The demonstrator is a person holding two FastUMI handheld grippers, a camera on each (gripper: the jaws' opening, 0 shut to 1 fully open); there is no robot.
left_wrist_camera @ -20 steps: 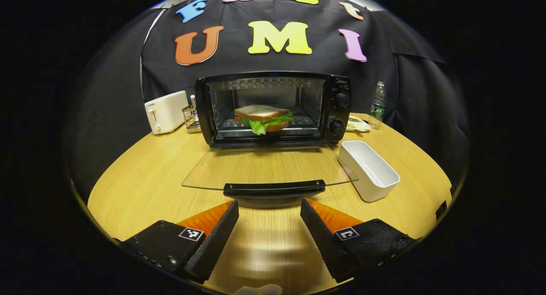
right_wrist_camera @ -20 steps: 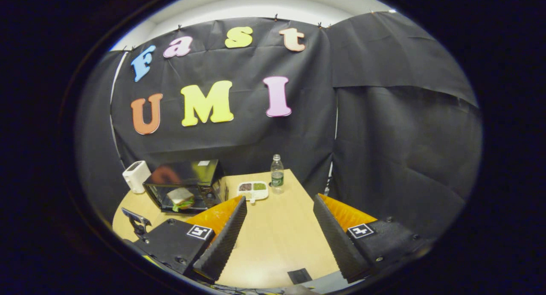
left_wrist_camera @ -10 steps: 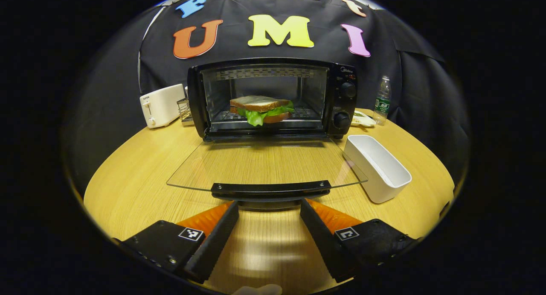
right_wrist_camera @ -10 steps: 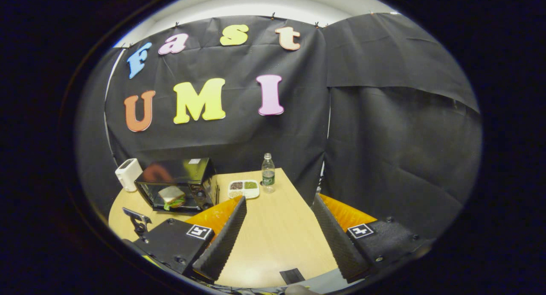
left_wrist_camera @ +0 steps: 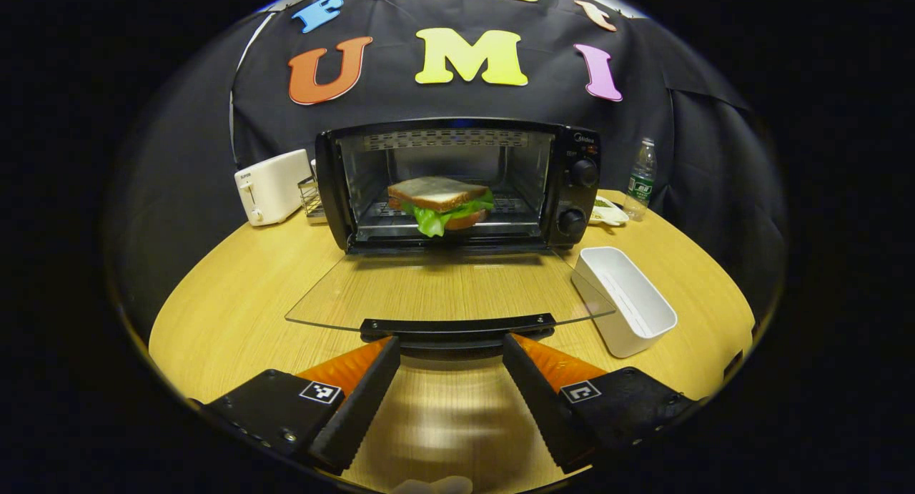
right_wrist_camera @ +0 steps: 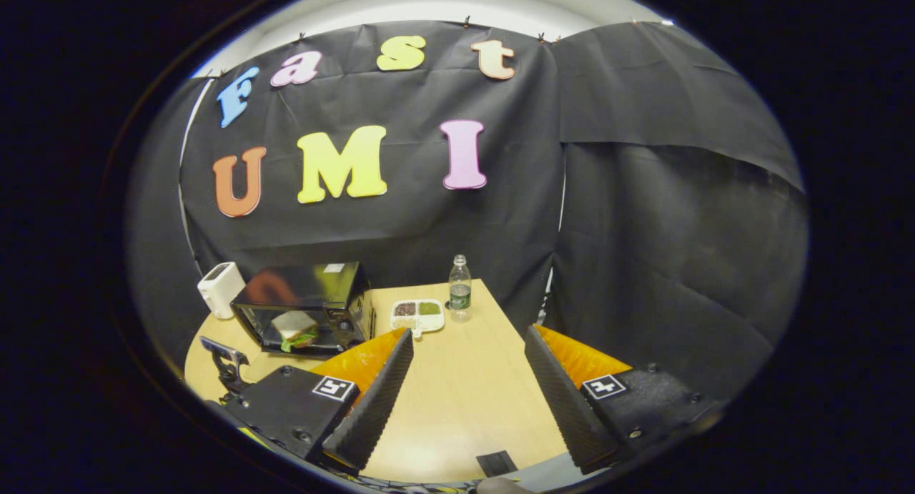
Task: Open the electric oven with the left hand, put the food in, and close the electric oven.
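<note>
Left gripper view: spread left gripper (left_wrist_camera: 450,351) faces black oven's (left_wrist_camera: 457,183) lowered glass door (left_wrist_camera: 443,290), sandwich (left_wrist_camera: 439,204) inside, white tub (left_wrist_camera: 629,297) beside. Right gripper view: right gripper (right_wrist_camera: 468,344), spread, empty, above wooden table (right_wrist_camera: 465,401).

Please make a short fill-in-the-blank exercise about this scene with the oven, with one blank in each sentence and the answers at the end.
1. Inside the electric oven, on its rack, lies a ______.
2. The oven's glass door is folded down, so the oven is ______.
3. The left gripper is open, just in front of the door's black ______.
4. The white container beside the door holds ______.

Missing words: sandwich; open; handle; nothing
</note>
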